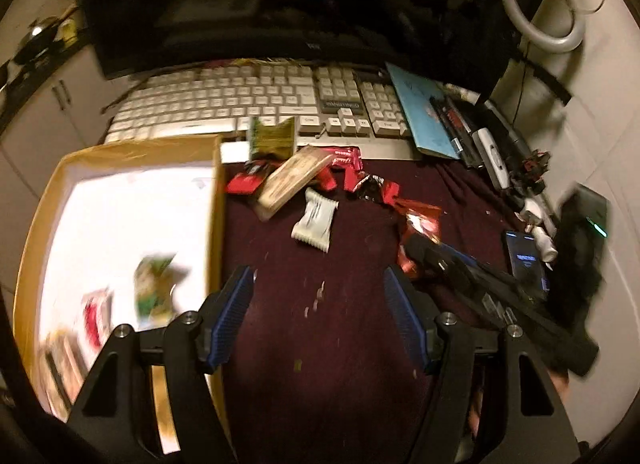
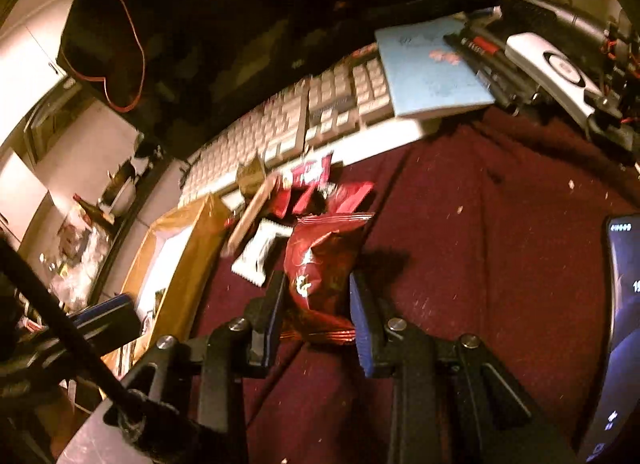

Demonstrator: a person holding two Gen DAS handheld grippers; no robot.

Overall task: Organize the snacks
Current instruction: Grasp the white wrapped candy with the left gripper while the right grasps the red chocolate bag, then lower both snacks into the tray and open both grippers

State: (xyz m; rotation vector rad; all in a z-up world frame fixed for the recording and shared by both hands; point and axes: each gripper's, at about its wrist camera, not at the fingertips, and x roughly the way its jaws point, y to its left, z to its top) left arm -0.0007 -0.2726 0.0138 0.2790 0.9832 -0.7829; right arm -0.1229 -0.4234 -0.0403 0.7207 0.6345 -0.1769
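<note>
Left wrist view
- Left gripper [image 1: 318, 296]: jaws stand wide apart with nothing between them, over bare dark red cloth [image 1: 460, 191].
- Cardboard box [image 1: 216, 203]: left of the gripper, white floor inside; a green packet [image 1: 154, 284] and a red-and-white one [image 1: 96, 316] lie in it, both blurred.
- Loose snacks: piled on the cloth just past the box's far corner, in front of the keyboard [image 1: 256, 103]. A green-gold packet [image 1: 272, 137] stands against the keyboard's edge, a tan bar [image 1: 294, 181] lies tilted over small red wrappers [image 1: 246, 179], and a white packet [image 1: 314, 219] lies nearest the gripper.
- Right gripper [image 1: 420, 250]: seen at the right, at a red bag [image 1: 422, 223].
- Phone [image 1: 528, 260]: screen lit, far right.

Right wrist view
- Right gripper [image 2: 318, 306]: jaws partly closed, both pads against the sides of a crinkled red snack bag [image 2: 320, 264], which stands between them over the cloth [image 2: 480, 223].
- White packet [image 2: 260, 252]: just left of the bag, touching it or nearly so.
- Box [image 2: 192, 256]: further left, with the tan bar [image 2: 252, 211] leaning by its corner.
- Blue notebook [image 2: 428, 63]: rests on the keyboard's [image 2: 288, 127] right end.
</note>
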